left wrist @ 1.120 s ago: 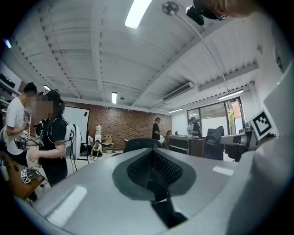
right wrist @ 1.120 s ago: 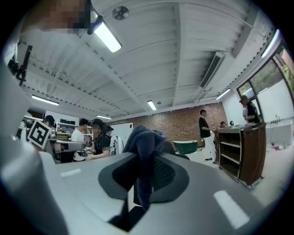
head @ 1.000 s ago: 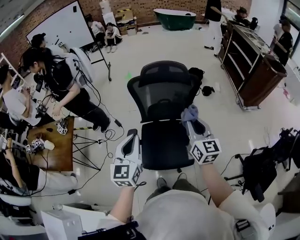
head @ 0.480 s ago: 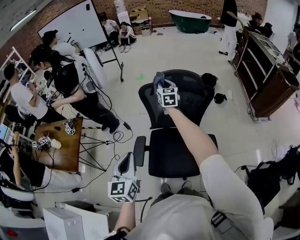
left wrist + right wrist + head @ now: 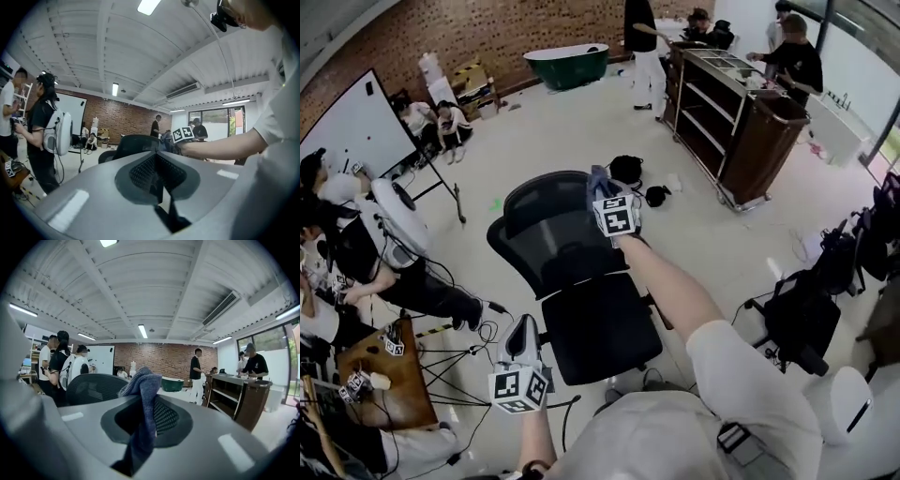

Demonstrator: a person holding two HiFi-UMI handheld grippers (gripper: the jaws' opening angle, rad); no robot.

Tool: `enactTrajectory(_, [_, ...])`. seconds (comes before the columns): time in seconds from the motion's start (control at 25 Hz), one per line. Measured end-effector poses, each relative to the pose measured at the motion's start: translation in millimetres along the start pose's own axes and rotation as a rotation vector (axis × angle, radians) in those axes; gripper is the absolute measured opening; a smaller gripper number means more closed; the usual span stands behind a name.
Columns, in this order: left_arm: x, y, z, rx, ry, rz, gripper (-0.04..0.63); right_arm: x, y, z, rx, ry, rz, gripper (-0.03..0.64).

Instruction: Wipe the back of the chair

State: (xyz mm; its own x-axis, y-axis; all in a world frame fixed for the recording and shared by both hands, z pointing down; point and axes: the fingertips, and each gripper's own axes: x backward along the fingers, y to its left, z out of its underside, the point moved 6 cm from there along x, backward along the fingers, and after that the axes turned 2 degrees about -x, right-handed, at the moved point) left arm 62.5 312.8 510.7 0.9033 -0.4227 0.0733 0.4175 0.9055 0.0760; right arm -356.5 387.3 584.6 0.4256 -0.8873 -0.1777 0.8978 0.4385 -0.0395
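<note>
We had the blue-grey cloth [image 5: 598, 176] pinched between the closed jaws of the right gripper [image 5: 602, 187], and we held it at the top edge of the chair [image 5: 581, 309], by the upper corner of its back [image 5: 546, 230]. From the head view the cloth seemed to touch the rim there, though we could not be sure of firm contact. The left gripper [image 5: 523, 328] hung low beside the chair's front corner, well apart from the back, with its jaws pressed together on nothing.

We judged the wiping to be at or near its start. The cloth sat at one corner only, and nothing on the back told us which parts had been covered. The broad face, the far corner and the lower band above the seat [image 5: 602, 326] all looked left to do.

The back was black open mesh stretched in a curved, rounded frame, slightly see-through and likely to snag loose fibres. The seat was a dark, matte, padded slab. The cloth looked soft and nubby, like microfibre, and it drooped in a loose fold past the jaw tips.
</note>
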Motion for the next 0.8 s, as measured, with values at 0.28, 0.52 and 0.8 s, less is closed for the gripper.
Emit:
enactTrajectory(0.28, [-34.3, -40.3, -14.5, -0.024, 0.007, 0.052, 0.051, 26.0, 118.4, -13.4, 0.039, -0.100, -0.280, 0.044])
enactTrajectory(0.52, [-21.5, -30.0, -17.2, -0.031, 0.038, -0.081, 0.051, -53.0, 195.5, 44.1, 0.064, -0.066, -0.340, 0.044])
enactTrajectory(0.8, [-19.3, 34.9, 17.5, 0.023, 0.078, -0.124, 0.051, -68.5, 126.2, 30.0, 0.093, -0.162, -0.185, 0.044])
